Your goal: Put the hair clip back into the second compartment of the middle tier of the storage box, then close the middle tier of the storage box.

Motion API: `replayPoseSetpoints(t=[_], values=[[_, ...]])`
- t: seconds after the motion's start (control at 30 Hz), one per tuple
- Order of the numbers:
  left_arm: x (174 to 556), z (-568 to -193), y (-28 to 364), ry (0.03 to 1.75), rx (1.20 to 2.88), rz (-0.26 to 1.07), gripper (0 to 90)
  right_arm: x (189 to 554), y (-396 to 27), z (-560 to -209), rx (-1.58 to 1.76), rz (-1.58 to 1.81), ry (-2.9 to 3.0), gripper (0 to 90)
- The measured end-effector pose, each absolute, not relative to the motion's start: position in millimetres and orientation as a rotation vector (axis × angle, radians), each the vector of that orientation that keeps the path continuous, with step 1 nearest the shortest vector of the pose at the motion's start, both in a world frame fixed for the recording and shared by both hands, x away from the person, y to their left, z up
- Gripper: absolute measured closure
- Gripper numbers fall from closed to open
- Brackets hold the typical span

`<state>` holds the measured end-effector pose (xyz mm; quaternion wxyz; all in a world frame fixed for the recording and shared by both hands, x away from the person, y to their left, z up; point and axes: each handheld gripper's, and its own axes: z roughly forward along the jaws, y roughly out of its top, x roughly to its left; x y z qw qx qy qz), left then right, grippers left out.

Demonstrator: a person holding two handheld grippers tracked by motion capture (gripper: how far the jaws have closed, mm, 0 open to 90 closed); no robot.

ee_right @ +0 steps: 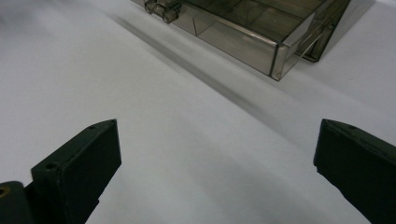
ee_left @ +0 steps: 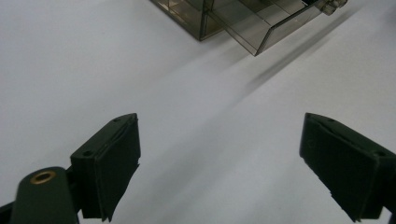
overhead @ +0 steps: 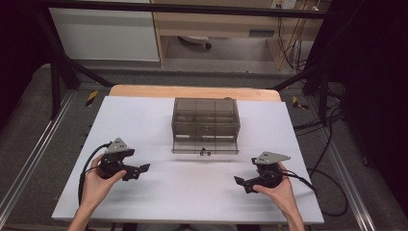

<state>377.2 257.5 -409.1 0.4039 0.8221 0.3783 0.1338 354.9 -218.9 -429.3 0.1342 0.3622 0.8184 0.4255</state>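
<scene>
We see the white desk evenly lit from above, bright against a dark room whose left and right edges fall almost to black. The high view is soft and slightly grainy. The smoky plastic box throws a faint shadow toward us, and long soft streaks of shadow run across the desk in both gripper views. There the near claws are blurred, and the box is sharper.

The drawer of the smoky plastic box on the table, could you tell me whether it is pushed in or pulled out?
Pulled out: the drawer juts from the box toward the person, its knob leading.
</scene>
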Motion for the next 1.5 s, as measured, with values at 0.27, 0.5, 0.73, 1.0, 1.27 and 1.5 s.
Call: replayPoseSetpoints(t=[0.27,0.5,0.73,1.0,1.27,1.5], values=[[375.9,-408.8,266.9,0.973,2.052,0.354,12.0,354.9,-210.7,-427.1,1.042,1.234,2.375,1.6],[375.6,-412.6,269.9,0.976,2.064,0.356,12.0,355.0,-205.0,-424.4,1.064,1.253,2.351,2.1],[374.7,-416.0,273.8,0.978,2.062,0.362,12.0,356.4,-202.3,-423.6,1.095,1.253,2.334,2.7],[375.0,-417.6,277.9,0.991,2.066,0.369,12.0,359.0,-196.0,-422.9,1.074,1.237,2.355,6.7],[374.1,-417.7,279.6,1.002,2.055,0.372,11.8,361.8,-188.8,-419.6,1.045,1.215,2.371,12.1],[373.6,-419.4,280.9,1.012,2.054,0.374,11.3,365.1,-182.5,-413.2,1.044,1.236,2.353,18.2]])
